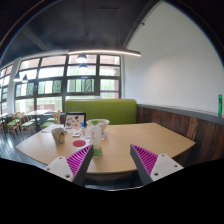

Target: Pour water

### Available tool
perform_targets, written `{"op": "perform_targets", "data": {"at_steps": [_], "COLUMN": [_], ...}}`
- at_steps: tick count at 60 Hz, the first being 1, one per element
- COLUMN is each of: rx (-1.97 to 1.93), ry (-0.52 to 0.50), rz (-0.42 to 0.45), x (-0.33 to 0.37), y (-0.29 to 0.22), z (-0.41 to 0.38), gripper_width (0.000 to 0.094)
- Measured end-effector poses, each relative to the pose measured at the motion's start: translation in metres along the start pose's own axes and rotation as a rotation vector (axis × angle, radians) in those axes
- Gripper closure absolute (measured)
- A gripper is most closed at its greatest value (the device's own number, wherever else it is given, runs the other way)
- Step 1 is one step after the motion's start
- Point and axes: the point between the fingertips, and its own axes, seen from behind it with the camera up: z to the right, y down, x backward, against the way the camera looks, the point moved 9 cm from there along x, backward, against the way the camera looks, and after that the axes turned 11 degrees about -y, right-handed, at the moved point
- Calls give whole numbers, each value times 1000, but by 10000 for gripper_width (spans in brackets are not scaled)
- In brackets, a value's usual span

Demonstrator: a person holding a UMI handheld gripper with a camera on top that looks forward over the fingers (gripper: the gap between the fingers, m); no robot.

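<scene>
A cluster of small vessels is seen on the far-left part of a light wooden table (130, 140) in a café-like room: a clear plastic cup (97, 129) with a whitish rim, a pink-topped container (79, 144) just in front of it, a small green item (96, 152) beside that, and a rounded pale vessel (58, 134) further left; which of them holds water cannot be told at this distance. The group is placed beyond the left finger, well ahead of the gripper (113, 166), and nothing is seen between it and the fingers except bare tabletop. Behind the table a green upholstered bench (103, 109) is set against a wood-panelled wall, with large paned windows (70, 80) above it and a long pendant light (105, 52) hung from the dark ceiling. A green bottle (220, 103) is stood on a ledge by the white wall, and more tables and chairs (22, 120) are visible by the windows. The gripper is held level above the near edge of the table, its two fingers with striped purple pads (146, 158) spread wide apart and nothing gripped between them
</scene>
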Motion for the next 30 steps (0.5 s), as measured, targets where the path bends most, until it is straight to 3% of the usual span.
{"op": "perform_targets", "data": {"at_steps": [30], "rx": [10], "ry": [-43], "rz": [-34], "x": [-31], "y": [12], "z": [-25], "gripper_width": [130]}}
